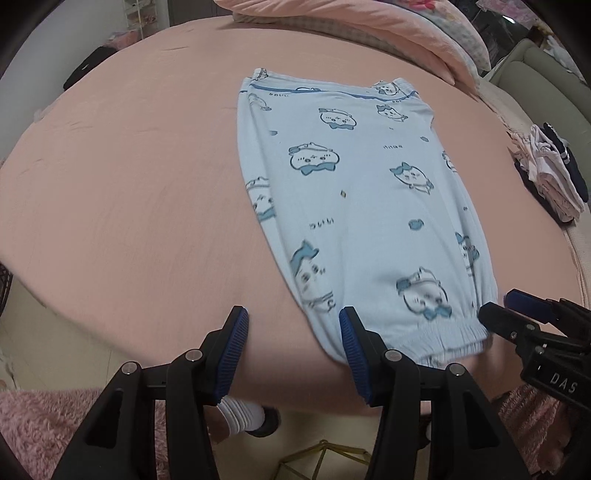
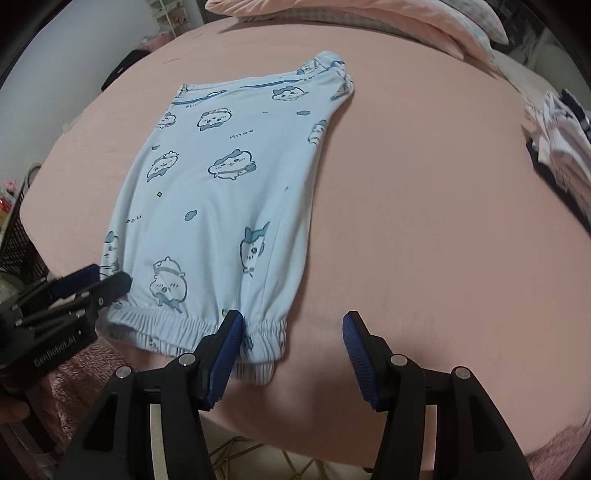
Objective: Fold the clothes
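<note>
Light blue pajama pants (image 1: 354, 192) with a cartoon print lie flat on the pink bed sheet (image 1: 129, 192), folded lengthwise. The waistband is at the far end and the elastic cuffs (image 1: 443, 332) are at the near edge. My left gripper (image 1: 293, 325) is open above the cuffs' left corner, with mostly bare sheet between its fingers. My right gripper (image 2: 291, 328) is open over the right end of the cuffs (image 2: 266, 332), and the pants (image 2: 221, 184) stretch away from it. Each view shows the other gripper at the opposite corner: the right gripper (image 1: 502, 304) and the left gripper (image 2: 109, 277).
Pink pillows and bedding (image 1: 369, 26) are heaped at the far end of the bed. A pile of clothes (image 1: 550, 177) lies at the right edge. A dark item (image 1: 88, 70) sits far left. Below the bed edge are a foot in a white sock (image 1: 243, 421) and a pink fluffy rug (image 1: 37, 424).
</note>
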The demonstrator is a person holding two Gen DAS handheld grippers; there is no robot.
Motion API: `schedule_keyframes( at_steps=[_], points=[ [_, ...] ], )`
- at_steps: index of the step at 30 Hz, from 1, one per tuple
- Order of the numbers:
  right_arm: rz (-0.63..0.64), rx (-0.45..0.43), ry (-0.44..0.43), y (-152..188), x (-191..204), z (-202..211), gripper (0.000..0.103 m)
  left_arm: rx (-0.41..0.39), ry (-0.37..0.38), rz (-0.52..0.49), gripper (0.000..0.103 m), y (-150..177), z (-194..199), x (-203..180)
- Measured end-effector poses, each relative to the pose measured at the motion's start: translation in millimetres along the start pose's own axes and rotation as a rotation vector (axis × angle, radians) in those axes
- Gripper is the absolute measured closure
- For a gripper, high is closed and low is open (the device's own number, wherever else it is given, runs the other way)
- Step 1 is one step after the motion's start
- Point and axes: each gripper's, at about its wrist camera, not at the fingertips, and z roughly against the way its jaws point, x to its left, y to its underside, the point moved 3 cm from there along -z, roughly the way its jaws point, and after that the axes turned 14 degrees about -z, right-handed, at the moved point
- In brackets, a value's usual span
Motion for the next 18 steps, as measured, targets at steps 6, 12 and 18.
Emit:
schedule_keyframes(
  at_steps=[6, 12, 18],
  points=[
    [-0.044, 0.007, -0.052, 13, -12, 6, 0.043, 0.004, -0.014, 0.052, 0.055, 11, 9, 3],
    [-0.130, -0.047, -0.187, 8, -14, 15, 0.042, -0.098, 0.095, 0.179, 0.055, 15, 25, 14],
    [-0.153, -0.040, -0.207, -9, -6, -4, 0.042, -0.026, 0.035, 0.158, 0.055, 19, 7, 9]
  ],
)
